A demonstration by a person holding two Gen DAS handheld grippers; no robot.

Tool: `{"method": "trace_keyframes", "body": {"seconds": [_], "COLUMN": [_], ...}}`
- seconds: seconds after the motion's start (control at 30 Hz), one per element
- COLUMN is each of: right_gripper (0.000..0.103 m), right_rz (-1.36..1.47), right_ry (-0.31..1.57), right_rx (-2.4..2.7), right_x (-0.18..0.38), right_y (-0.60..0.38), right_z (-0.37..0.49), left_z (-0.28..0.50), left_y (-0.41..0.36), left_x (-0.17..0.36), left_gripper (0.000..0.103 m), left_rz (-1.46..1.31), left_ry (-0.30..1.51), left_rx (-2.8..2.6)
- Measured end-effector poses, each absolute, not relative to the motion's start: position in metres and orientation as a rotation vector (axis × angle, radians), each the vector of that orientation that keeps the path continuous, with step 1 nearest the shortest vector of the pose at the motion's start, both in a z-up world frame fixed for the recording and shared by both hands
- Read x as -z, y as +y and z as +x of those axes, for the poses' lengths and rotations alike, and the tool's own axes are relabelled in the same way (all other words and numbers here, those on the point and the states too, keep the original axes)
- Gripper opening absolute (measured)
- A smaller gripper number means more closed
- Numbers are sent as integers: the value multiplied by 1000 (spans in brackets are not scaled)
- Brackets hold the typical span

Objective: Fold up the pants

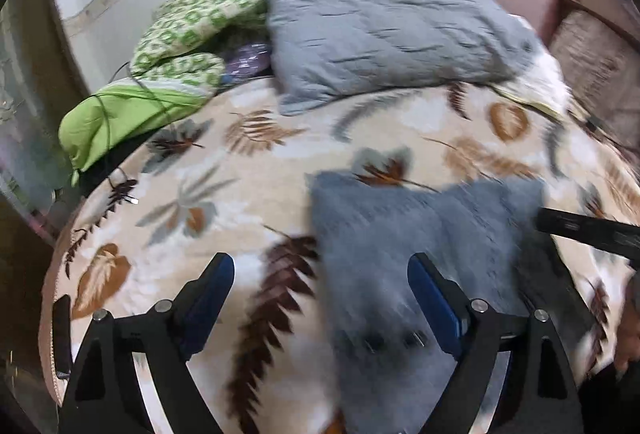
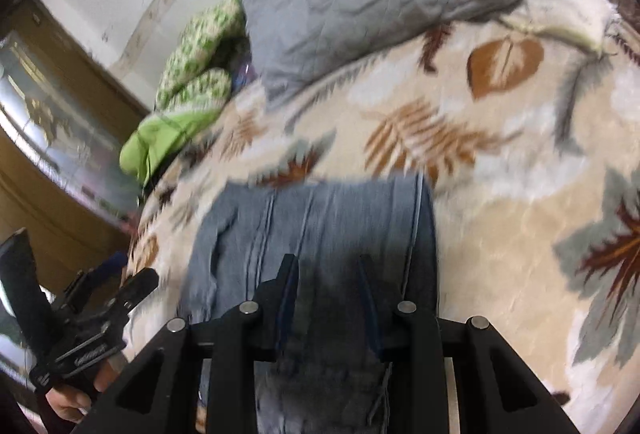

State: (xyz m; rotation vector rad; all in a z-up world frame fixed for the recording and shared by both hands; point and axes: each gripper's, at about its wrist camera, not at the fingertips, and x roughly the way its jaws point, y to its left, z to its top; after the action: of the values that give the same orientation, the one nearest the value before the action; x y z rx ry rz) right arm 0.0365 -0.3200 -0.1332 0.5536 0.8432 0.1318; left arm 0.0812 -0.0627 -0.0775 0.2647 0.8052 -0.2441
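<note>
The faded blue denim pants (image 2: pixel 320 234) lie on the cream fleece blanket with brown and grey leaf print (image 1: pixel 248 170) that covers the bed, already gathered into a compact, roughly rectangular stack near the front edge, with a straight far edge that suggests at least one fold is in place. The left gripper (image 1: pixel 320 298) hangs above the blanket with its blue-padded fingers (image 1: pixel 212 290) spread wide and nothing between them; its right finger sits over the stack's left border, a position suited to taking that edge next. The right gripper (image 2: pixel 328 290) is directly over the middle of the denim, fingers moderately apart, with cloth visible in the gap; whether the tips touch the fabric cannot be determined because of motion blur. A grey quilted pillow (image 1: pixel 384 30) and a green patterned bedding bundle (image 1: pixel 176 46) rest well behind the stack, clear of the working area.
</note>
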Motion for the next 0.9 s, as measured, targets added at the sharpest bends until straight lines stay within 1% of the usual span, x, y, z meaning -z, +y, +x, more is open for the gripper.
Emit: {"method": "trace_keyframes", "body": {"seconds": [0.07, 0.2, 0.23, 0.33, 0.4, 0.57, 0.63, 0.67, 0.7, 0.83, 0.9], "right_gripper": [33, 33, 33, 38, 52, 53, 53, 53, 53, 53, 53], "right_rz": [574, 565, 561, 527, 542, 556, 522, 508, 504, 495, 489], "right_ry": [810, 802, 809, 870, 920, 952, 952, 950, 948, 932, 918], "right_rx": [-112, -91, -92, -67, -44, -47, -43, -42, -42, -45, -47], "right_x": [129, 130, 132, 147, 161, 180, 183, 183, 184, 186, 184], "right_y": [-323, -321, -319, -313, -314, -320, -317, -316, -315, -315, -314], "right_z": [46, 69, 77, 92, 100, 110, 114, 115, 116, 117, 115], "left_z": [102, 136, 141, 154, 158, 165, 169, 171, 173, 180, 172], "left_y": [-63, -69, -72, -82, -86, -88, -87, -87, -84, -68, -64], "left_x": [84, 104, 107, 122, 133, 155, 158, 160, 164, 172, 168], "left_gripper": [89, 89, 89, 89, 89, 91, 95, 101, 103, 103, 103], "left_rz": [252, 218, 217, 240, 268, 295, 299, 306, 300, 157, 139], "left_ry": [826, 897, 903, 930, 930, 945, 948, 941, 935, 998, 987], "left_rx": [223, 221, 218, 219, 200, 200, 205, 198, 197, 233, 213]}}
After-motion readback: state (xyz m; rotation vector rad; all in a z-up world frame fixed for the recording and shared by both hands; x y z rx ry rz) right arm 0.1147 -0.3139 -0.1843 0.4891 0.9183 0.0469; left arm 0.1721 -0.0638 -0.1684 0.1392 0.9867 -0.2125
